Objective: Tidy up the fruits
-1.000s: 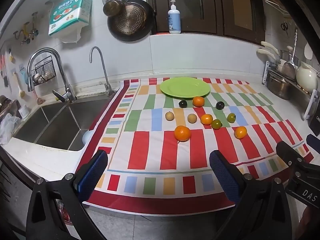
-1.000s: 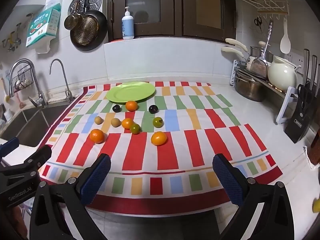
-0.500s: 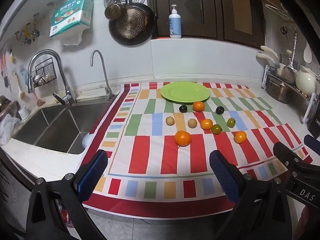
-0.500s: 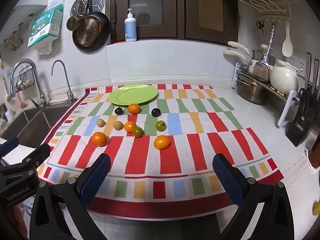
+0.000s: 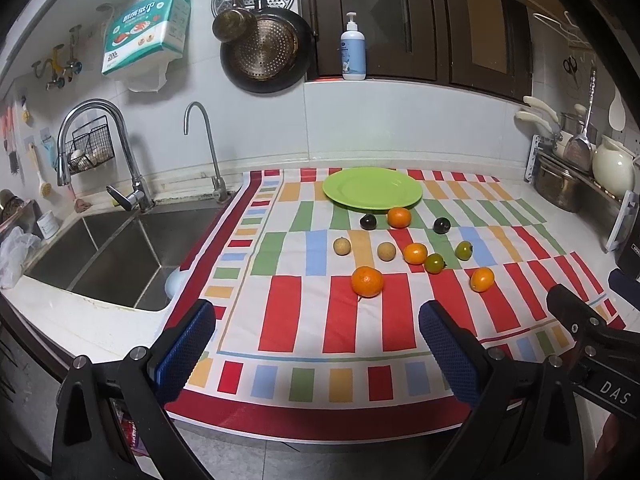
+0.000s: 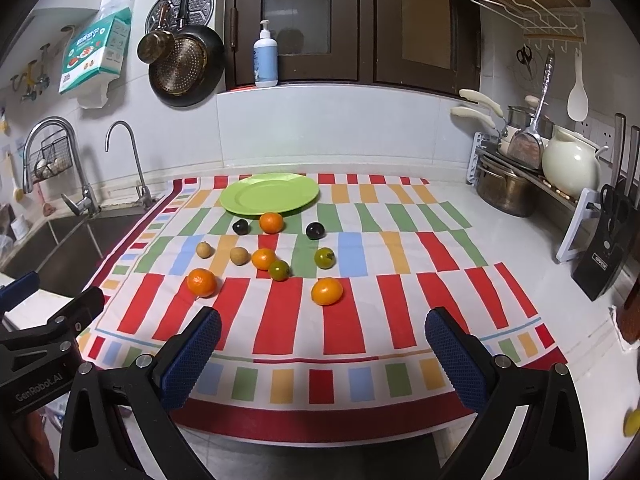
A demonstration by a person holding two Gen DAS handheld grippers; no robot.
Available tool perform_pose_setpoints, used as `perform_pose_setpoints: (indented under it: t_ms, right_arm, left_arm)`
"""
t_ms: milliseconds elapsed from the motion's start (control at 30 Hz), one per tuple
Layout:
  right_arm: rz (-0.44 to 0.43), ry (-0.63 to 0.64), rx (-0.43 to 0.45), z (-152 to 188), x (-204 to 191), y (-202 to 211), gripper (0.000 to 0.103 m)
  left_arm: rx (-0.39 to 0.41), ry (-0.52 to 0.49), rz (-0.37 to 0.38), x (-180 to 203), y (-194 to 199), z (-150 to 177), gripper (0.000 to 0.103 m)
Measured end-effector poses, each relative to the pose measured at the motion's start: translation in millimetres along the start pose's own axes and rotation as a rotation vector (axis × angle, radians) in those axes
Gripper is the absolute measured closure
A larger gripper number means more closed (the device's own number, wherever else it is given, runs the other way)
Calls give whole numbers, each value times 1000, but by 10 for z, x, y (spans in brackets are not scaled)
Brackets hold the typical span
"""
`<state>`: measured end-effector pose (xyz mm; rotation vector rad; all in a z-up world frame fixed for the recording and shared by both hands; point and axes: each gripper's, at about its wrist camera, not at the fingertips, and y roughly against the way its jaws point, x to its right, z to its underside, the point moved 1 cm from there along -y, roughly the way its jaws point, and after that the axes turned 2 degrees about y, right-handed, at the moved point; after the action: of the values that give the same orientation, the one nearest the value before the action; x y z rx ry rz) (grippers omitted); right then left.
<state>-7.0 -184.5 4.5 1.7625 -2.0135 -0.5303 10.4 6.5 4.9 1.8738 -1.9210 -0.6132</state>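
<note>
My left gripper [image 5: 316, 344] hangs over the near edge of the counter [image 6: 516, 240], fingers spread wide with nothing between them. My right gripper [image 6: 322, 342] sits level with it, just beside it at 3 o'clock, also spread and empty; its fingers aim straight across the cloth [image 6: 352, 332]. The cloth's near edge droops over the counter lip. From both grippers forward to the nearest fruit the cloth is bare. At 9 o'clock the cloth ends at the sink [image 5: 116, 256]; at 3 o'clock bare counter runs to a knife block [image 6: 604, 256] and a pot [image 6: 504, 192].

The plate [image 6: 269, 199] lies at 12 o'clock at the cloth's far edge, holding nothing. All the fruit lies loose on the cloth between the plate and the grippers. Just before the plate rim sits an orange [image 6: 271, 223], flanked by two dark fruits [image 6: 241, 227] [image 6: 315, 230]. Nearer, two brown fruits [image 6: 204, 249] [image 6: 239, 256] lie at 10 o'clock; a small orange [image 6: 263, 259] touches a green fruit [image 6: 279, 270], with a second green fruit [image 6: 324, 258] at its 3 o'clock. Nearest me are a large orange [image 6: 201, 282] at 11 o'clock and an oval orange fruit [image 6: 327, 291] at 12 o'clock, well apart.
</note>
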Motion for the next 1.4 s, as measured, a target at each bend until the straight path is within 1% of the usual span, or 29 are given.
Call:
perform_pose_setpoints:
  t_ms: [300,900,1400]
  right_arm:
    - [2,10,16,-30,-7,32,0]
    - [2,10,17,-32,-6,38,0]
    - [9,8,16,-61,6,34,0]
  left_arm:
    - [8,-5,0,-4,-10,-4,0]
    - [10,-6,8,-9,-9,-12,0]
    - [3,-13,26,16,-93,-7,0]
